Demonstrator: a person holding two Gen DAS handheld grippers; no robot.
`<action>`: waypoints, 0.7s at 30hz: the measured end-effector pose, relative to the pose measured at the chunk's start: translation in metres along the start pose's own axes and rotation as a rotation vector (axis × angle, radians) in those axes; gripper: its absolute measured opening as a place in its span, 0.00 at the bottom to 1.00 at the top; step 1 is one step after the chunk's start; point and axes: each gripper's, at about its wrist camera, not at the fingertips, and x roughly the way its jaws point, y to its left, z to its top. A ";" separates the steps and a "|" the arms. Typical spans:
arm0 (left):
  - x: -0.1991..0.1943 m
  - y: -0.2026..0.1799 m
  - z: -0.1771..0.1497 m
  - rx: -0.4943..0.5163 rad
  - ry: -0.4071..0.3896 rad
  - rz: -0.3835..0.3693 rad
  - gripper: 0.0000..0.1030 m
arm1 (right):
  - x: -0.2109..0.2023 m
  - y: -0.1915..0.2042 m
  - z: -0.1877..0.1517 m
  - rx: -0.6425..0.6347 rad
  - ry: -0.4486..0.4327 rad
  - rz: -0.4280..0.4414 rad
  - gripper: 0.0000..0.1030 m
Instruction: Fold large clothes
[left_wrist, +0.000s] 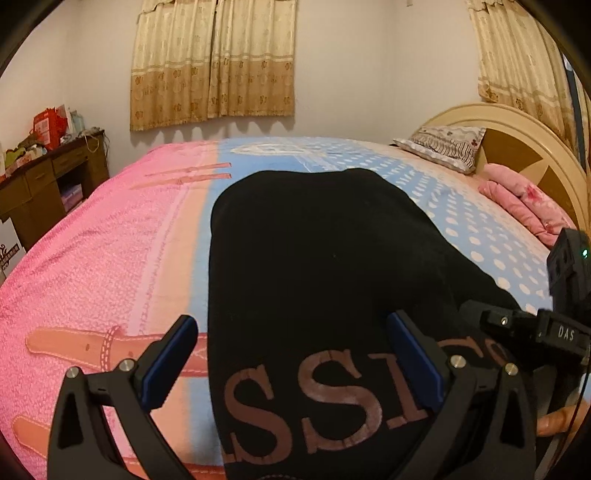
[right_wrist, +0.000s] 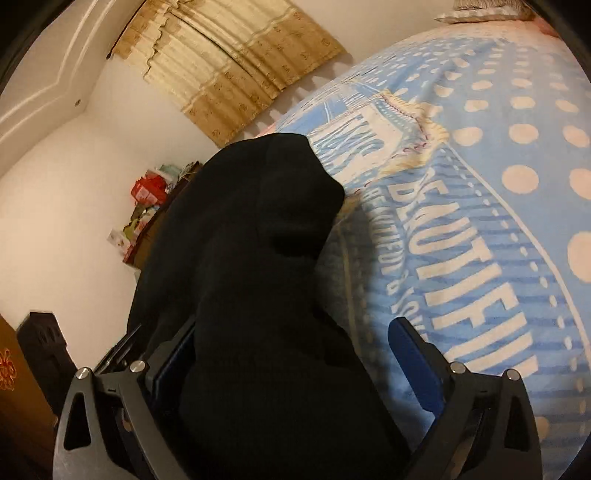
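The black garment (left_wrist: 317, 251) carries brownish-pink letters at its near end. The bedspread (left_wrist: 110, 240) is pink on the left and light blue with pale dots on the right. Beige patterned curtains (left_wrist: 214, 62) hang on the far wall.

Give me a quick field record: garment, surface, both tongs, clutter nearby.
garment: black garment with brown lettering, lying on the bed
surface: bedspread, pink and blue
left tongs: open, garment between the pads, no pinch
right tongs: open, black fabric bunched between them, right pad clear of it
nearby: pillow, pink blanket, cluttered desk
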 end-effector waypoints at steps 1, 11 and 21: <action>0.000 0.001 0.000 -0.005 0.001 -0.001 1.00 | -0.002 0.002 0.000 -0.012 -0.006 -0.013 0.95; -0.084 0.048 0.002 0.048 -0.002 0.052 1.00 | -0.026 -0.009 -0.001 0.146 0.014 0.088 0.95; -0.111 0.072 -0.046 0.098 0.094 0.051 1.00 | -0.153 -0.003 -0.039 0.150 -0.153 0.093 0.96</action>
